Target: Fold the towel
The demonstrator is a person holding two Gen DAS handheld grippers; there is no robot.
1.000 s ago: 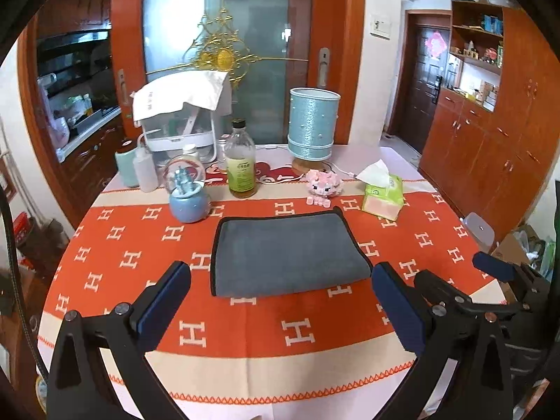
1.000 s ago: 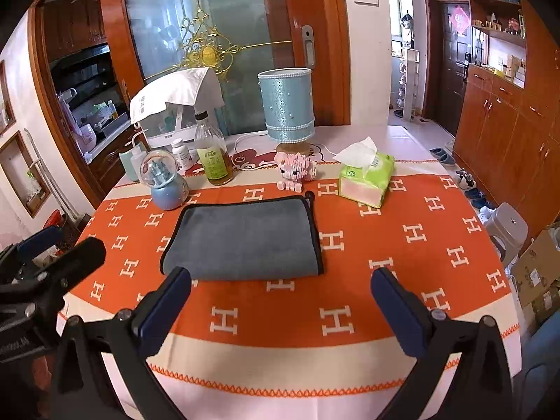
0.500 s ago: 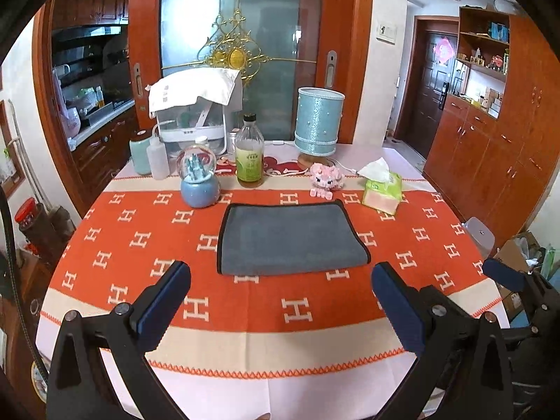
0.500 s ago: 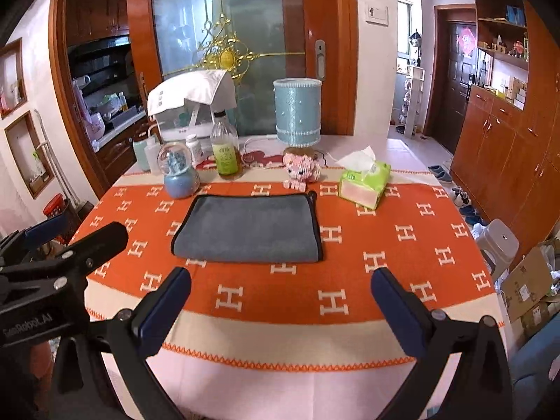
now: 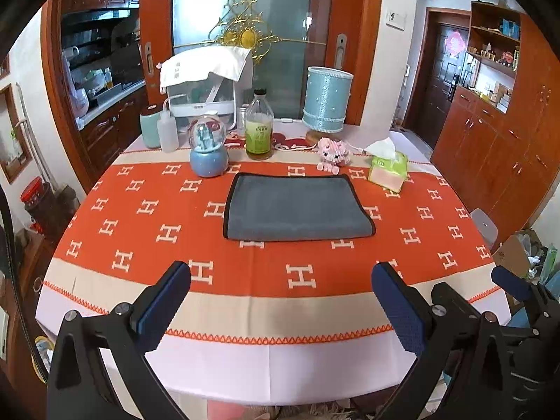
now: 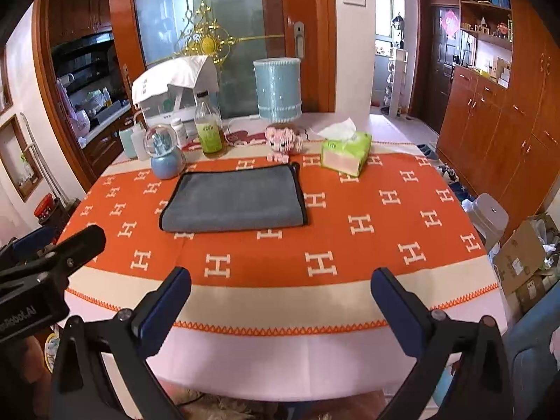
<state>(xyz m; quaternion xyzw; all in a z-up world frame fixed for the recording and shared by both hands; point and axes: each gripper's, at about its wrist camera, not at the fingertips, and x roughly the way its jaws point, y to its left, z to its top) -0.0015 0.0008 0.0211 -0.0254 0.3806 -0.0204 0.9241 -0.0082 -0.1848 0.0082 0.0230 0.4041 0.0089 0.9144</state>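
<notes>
Left wrist view puts the grey folded towel with dark edging (image 5: 295, 210) in the centre of my frame, lying flat on the orange tablecloth with white H letters (image 5: 140, 231). My left gripper (image 5: 280, 301) sits at the bottom of the frame near the table's edge, its blue-padded fingers (image 5: 164, 301) spread wide and holding nothing — well apart from the towel. In the right wrist view the towel (image 6: 232, 201) lies left of centre, and my right gripper (image 6: 280, 301) is likewise wide open and empty. Above the towel stand a blue snow globe (image 5: 209, 148), a glass bottle with a green label (image 5: 259, 129), a pink brick pig (image 5: 332, 152) and a green tissue pack (image 5: 387, 169).
</notes>
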